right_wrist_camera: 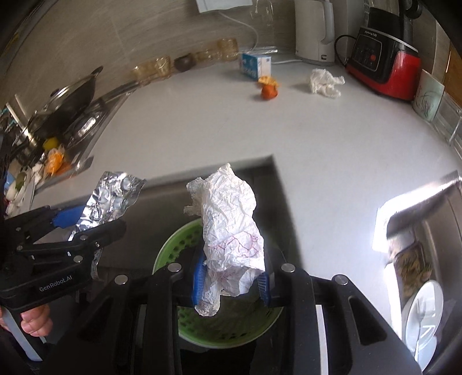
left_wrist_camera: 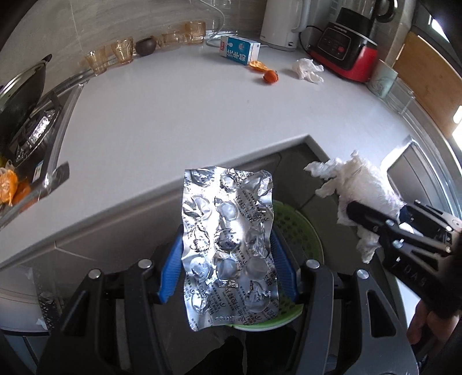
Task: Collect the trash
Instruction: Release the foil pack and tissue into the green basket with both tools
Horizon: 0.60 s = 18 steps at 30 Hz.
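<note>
You are holding two pieces of trash, one in each tool. Your left gripper [left_wrist_camera: 228,259] is clamped on one flat, crinkled foil blister pack [left_wrist_camera: 228,245], its pill bubbles crushed and printed lettering across the silver; the blue pads [left_wrist_camera: 170,274] press its two long edges. Your right gripper [right_wrist_camera: 231,281] is clenched on one crumpled white paper wad [right_wrist_camera: 231,228], creased all over and marked with faint red and blue lines. Both pieces hang above one round green perforated basket [right_wrist_camera: 173,248] that sits low, below the counter edge, with each piece hiding part of it.

Four more loose items lie far off on the smooth white counter [left_wrist_camera: 173,115]: one crumpled white tissue [left_wrist_camera: 307,69], two pieces of orange peel [left_wrist_camera: 270,76] close together just left of it, and one blue-and-white milk carton [left_wrist_camera: 239,50] on its side behind the peel. Behind these stand a white kettle [left_wrist_camera: 284,24] and a black-and-red blender base [left_wrist_camera: 345,47] at the far right. Amber ribbed glasses [left_wrist_camera: 122,50] and one small dark brown cup [left_wrist_camera: 145,46] line the far wall. At the left, a lidded dark wok [left_wrist_camera: 26,83] sits on the stove, with orange scraps at the near-left edge.
</note>
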Motion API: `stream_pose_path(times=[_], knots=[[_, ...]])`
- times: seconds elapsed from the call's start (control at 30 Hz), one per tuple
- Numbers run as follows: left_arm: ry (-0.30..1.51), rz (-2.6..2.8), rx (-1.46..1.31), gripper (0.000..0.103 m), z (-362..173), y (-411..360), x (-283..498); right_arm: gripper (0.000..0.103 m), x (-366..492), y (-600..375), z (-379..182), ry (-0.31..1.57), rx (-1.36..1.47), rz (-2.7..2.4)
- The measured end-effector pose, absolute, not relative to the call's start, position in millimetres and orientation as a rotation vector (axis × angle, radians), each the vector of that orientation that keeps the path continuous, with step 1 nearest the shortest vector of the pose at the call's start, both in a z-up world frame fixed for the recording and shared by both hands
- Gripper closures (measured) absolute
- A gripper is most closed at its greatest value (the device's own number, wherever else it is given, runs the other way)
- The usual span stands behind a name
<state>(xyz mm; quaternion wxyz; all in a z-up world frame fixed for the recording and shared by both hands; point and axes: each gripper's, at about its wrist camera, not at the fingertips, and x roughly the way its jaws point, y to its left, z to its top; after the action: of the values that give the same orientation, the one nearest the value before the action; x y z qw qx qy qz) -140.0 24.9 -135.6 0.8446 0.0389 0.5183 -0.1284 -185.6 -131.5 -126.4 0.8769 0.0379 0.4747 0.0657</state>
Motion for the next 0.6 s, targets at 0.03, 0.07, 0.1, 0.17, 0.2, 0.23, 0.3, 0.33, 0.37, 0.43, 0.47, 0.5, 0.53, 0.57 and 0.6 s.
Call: stream_pose_path(times=[0.03, 0.07, 0.1, 0.17, 0.2, 0.23, 0.3, 0.33, 0.37, 0.43, 0.47, 0.5, 0.53, 0.57, 0.6], knots=[[1.093, -0.273, 0.080, 0.048, -135.4, 26.9, -142.1, 0.073, -189.2, -128.2, -128.7, 0.994, 0.077, 0.134], [1.091, -0.273, 0.078, 0.048, -135.0, 28.9, -144.6, 0.073, -192.1, -125.3, -130.6, 0.997, 0.074, 0.133], [1.086, -0.274, 0.078, 0.048, -134.0, 31.1, -147.5, 0.073, -194.3, -122.3, -133.2, 1.001, 0.068, 0.129], [1.078, -0.277, 0.080, 0.048, -132.5, 33.5, -152.2, 0.072, -195.4, -116.8, -139.9, 1.014, 0.052, 0.119], [1.074, -0.280, 0.082, 0.048, -131.7, 34.5, -154.2, 0.071, -195.5, -114.0, -144.1, 1.021, 0.044, 0.117], [1.072, -0.282, 0.083, 0.048, -131.3, 34.9, -155.7, 0.071, -195.1, -112.0, -147.9, 1.028, 0.038, 0.114], [1.071, -0.288, 0.086, 0.048, -130.8, 36.2, -158.3, 0.063, -193.9, -107.7, -156.3, 1.047, 0.026, 0.108], [1.071, -0.290, 0.086, 0.048, -130.9, 37.0, -159.6, 0.058, -193.1, -106.4, -159.6, 1.057, 0.025, 0.106], [1.072, -0.293, 0.086, 0.048, -131.1, 37.5, -160.9, 0.047, -193.2, -105.8, -162.1, 1.061, 0.026, 0.102], [1.076, -0.297, 0.086, 0.047, -131.8, 37.4, -162.5, 0.038, -194.6, -106.2, -163.9, 1.065, 0.027, 0.093], [1.078, -0.298, 0.085, 0.047, -132.1, 37.6, -163.7, 0.037, -195.9, -106.4, -163.1, 1.066, 0.027, 0.090], [1.079, -0.299, 0.085, 0.047, -132.4, 37.3, -164.0, 0.034, -197.3, -107.0, -161.5, 1.062, 0.029, 0.087], [1.079, -0.300, 0.085, 0.047, -132.7, 37.1, -164.4, 0.032, -199.6, -108.6, -157.7, 1.051, 0.028, 0.079], [1.080, -0.302, 0.085, 0.047, -132.8, 36.7, -164.7, 0.027, -201.2, -110.0, -154.3, 1.041, 0.025, 0.068], [1.080, -0.304, 0.085, 0.047, -133.0, 36.1, -165.0, 0.024, -201.8, -111.9, -152.2, 1.033, 0.022, 0.059]])
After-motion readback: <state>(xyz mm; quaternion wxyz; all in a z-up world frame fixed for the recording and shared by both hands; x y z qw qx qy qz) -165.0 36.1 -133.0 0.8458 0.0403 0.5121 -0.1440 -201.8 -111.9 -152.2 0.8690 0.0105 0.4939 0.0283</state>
